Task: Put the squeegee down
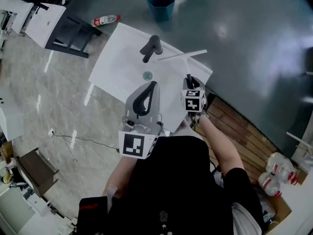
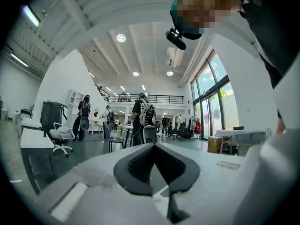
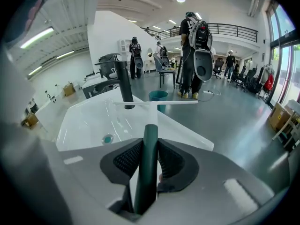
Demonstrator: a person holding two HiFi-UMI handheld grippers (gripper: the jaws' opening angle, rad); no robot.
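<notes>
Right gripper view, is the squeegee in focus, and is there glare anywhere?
Right gripper view: squeegee handle slightly soft near the jaws, blade crisper; bright streaks on the sink; fisheye bending, dark corners. Head view: glare spots on the floor.

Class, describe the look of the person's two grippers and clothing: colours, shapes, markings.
Both the left gripper and right gripper are grey shells with dark ribbed tongs. Each carries a white cube printed with black square markers. The person wears a black short-sleeved top.
</notes>
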